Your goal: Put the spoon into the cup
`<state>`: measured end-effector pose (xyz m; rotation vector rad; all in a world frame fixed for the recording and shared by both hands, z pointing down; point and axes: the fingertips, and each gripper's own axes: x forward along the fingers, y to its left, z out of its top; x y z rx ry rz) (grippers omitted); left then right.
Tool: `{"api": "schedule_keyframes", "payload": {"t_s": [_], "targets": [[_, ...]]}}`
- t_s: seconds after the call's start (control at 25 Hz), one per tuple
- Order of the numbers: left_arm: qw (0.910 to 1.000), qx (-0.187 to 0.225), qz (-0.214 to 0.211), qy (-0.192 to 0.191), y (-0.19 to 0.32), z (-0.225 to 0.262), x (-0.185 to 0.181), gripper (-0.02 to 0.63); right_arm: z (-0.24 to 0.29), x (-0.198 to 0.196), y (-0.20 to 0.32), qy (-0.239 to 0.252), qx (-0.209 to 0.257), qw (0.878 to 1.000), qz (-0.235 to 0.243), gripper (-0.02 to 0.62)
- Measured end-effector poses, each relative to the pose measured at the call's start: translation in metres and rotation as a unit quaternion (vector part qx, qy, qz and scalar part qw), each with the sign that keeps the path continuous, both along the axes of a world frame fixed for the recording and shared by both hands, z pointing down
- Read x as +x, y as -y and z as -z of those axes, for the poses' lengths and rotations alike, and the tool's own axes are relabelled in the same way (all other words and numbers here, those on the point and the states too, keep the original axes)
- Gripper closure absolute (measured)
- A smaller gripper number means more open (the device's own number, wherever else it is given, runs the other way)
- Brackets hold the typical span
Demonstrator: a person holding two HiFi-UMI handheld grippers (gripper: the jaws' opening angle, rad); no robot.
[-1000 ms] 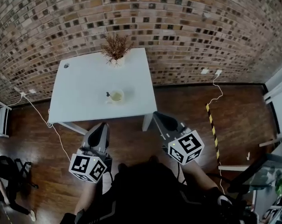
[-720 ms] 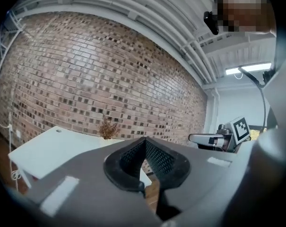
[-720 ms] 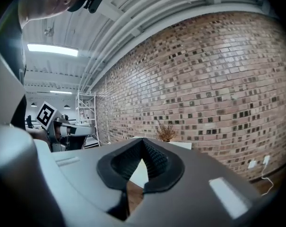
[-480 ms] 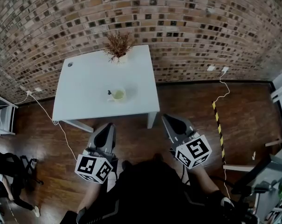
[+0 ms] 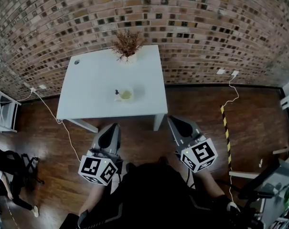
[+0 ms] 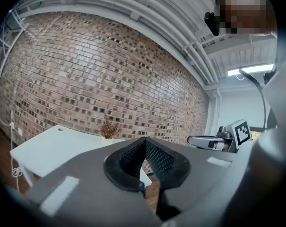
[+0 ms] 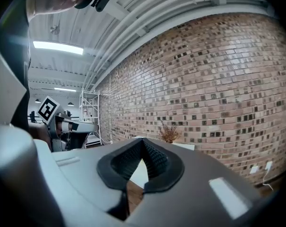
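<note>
Bench: a white bench stands by the brick wall on a dark wood floor.
Cup: a small pale cup stands on the bench, near the middle and a bit closer to the near edge than to the wall edge.
Spoon: a tiny dark bit touches the cup on the side toward the bench's left edge. It is too small to tell if it is the spoon.
Plant: a dry brown plant in a pale pot stands on the bench, right at the wall edge.
Dark spot: a little round dark spot sits at the bench's far left corner.
Left tool: the left tool is over the floor, just off the bench's near edge, and points at the bench. Its jaws are pressed together with nothing between them.
Right tool: the right tool is over the floor beside the bench's near right leg and points at the bench. Its jaws are closed tight too, with nothing in them.
Cable: a white cable lies on the floor at the bench's left side.
Tape: a yellow and black strip lies on the floor, well to the right of the bench.
</note>
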<state>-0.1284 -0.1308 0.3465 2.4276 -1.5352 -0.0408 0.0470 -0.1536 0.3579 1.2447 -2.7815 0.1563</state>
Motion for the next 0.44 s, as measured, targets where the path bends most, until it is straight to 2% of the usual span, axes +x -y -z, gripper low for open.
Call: {"api": "schedule_keyframes", "payload": {"t_s": [0.44], "targets": [[0.9999, -0.009, 0.001, -0.012, 0.002, -0.009, 0.006, 0.606, 0.0, 0.009, 0.007, 0.002, -0.004, 1.0, -0.004, 0.589]]}}
